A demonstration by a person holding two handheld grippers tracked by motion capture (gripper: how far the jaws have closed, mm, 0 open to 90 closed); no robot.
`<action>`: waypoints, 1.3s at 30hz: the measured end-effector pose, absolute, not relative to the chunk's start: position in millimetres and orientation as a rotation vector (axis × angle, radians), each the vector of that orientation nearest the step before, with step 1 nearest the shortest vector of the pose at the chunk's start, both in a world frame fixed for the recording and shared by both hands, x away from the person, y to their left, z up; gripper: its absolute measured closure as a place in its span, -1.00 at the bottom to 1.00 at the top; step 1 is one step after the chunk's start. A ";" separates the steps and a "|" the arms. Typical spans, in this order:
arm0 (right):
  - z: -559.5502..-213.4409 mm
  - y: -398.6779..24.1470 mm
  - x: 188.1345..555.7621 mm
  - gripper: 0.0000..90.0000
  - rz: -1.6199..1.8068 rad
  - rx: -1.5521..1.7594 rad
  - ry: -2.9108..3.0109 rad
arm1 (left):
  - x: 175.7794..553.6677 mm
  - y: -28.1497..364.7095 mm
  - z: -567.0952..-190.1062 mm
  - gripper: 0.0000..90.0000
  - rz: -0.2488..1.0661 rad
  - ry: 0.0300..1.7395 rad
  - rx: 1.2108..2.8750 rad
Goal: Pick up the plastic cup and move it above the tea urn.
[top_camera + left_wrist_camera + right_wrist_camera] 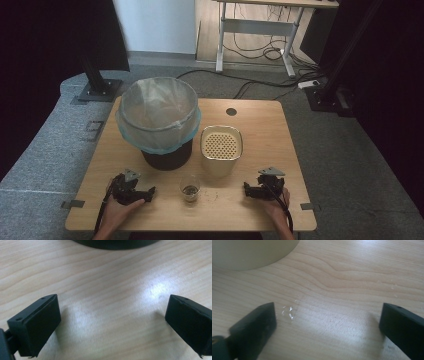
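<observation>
Both tools rest spread wide, gripping nothing: a small glass (190,188) stands upright between the left tool (145,194) and right tool (248,190), slightly nearer the left.

Light wooden table (260,125), rounded corners, dark round grommet (231,111) near far edge. On it — black bin (165,155) with pale liner at left-centre; cream container (221,150) with perforated insert just beside it on the right; small glass (190,188) nearer the front, between them. A few droplets (288,311) glint on the wood.
</observation>
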State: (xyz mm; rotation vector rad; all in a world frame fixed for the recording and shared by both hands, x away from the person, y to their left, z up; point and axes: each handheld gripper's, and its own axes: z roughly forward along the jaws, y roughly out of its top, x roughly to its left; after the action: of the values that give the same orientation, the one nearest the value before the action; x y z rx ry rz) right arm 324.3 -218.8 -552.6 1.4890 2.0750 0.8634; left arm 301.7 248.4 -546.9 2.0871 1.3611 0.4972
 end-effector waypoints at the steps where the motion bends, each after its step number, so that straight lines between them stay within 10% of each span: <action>1: -552.6 -218.8 324.3 -0.95 0.863 1.489 2.075 | 300.0 249.3 -546.0 -0.99 0.490 1.365 2.089; 24: -528.7 -109.9 264.3 -0.64 1.434 0.973 2.277 | 282.0 247.5 -531.6 -0.82 0.467 1.216 2.064; 39: -541.8 -36.4 292.5 -0.31 1.490 0.810 2.313 | 286.2 245.7 -537.1 -0.81 0.450 1.246 2.085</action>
State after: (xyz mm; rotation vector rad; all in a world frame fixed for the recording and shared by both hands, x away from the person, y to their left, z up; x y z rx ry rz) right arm 292.5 -36.4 -541.8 0.8105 2.3135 1.4903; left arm 286.2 245.7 -537.1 2.0849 1.2461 0.4497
